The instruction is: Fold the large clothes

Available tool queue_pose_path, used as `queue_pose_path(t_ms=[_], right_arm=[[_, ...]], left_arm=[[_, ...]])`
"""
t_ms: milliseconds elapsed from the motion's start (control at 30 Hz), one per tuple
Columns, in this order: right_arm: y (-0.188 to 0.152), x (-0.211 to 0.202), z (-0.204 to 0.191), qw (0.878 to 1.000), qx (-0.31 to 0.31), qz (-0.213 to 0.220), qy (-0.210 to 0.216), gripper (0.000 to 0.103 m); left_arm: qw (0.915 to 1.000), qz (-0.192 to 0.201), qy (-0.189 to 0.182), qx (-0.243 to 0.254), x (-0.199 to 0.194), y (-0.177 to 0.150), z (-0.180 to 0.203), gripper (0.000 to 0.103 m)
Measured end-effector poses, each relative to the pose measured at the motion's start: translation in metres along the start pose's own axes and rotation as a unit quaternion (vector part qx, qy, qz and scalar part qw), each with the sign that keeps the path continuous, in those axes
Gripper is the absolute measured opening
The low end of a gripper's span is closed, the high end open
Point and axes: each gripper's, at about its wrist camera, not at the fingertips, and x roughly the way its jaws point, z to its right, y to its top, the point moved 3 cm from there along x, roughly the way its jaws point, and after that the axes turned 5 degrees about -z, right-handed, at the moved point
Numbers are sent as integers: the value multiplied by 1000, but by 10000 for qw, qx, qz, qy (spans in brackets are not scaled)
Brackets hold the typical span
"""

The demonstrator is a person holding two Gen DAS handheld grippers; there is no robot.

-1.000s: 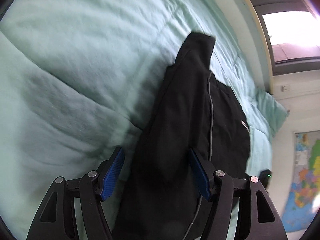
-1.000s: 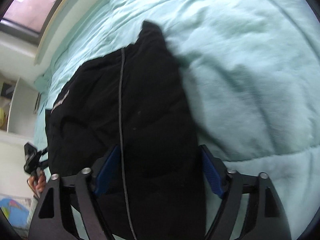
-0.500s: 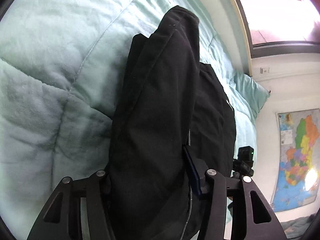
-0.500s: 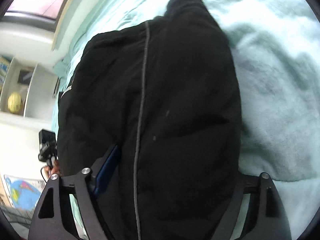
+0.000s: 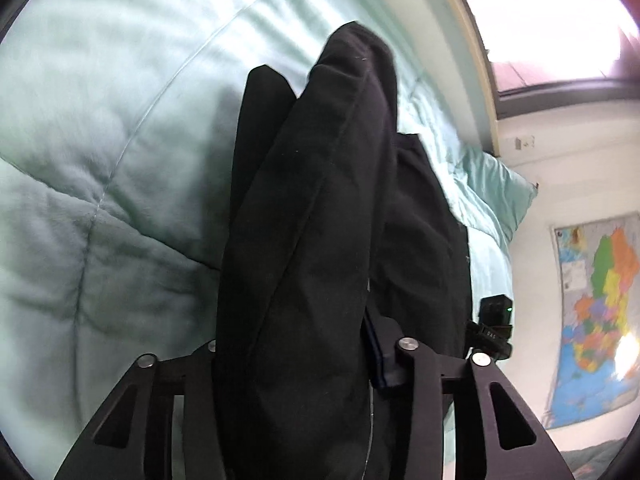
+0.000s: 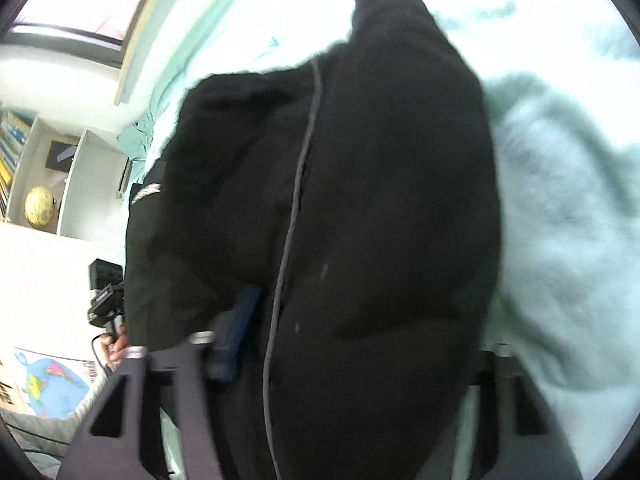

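— On the bed [image 5: 100,160], what lies where?

— Pale green quilt at left, then the black jacket [image 5: 320,220] draped across it, its near edge bunched up and lifted.

— And the left gripper [image 5: 296,360]?

— Its jaws have just been closing; fabric fills the gap and the fingers [image 5: 380,356] clamp it.

— Further right?

— A pillow [image 5: 496,192], then a wall map [image 5: 600,312].

— The right gripper [image 6: 352,344]?

— Also just been closing, pinching a thick fold of jacket [image 6: 380,180] with its grey zip line; one blue pad shows, the other is buried.
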Motion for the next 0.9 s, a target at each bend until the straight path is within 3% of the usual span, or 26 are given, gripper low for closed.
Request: queue_pose_path(t_ms=[200, 433, 500, 633, 900], right_arm=[[-23, -36, -47, 9985, -400, 333, -156, 35], [-80, -90, -103, 9952, -739, 601, -204, 33], [-103, -108, -116, 9945, -769, 671, -219, 33], [-113, -119, -125, 9943, -766, 681, -276, 33], [-127, -109, -112, 9971, -493, 249, -519, 33]], left_arm=[[9980, 362, -311, 415, -38, -27, 60, 39], [9913, 571, -475, 1086, -100, -100, 129, 40], [9898, 624, -508, 1173, -121, -124, 132, 40], [9894, 631, -549, 1186, -145, -170, 136, 40], [9952, 239, -513, 801, -141, -230, 100, 40]])
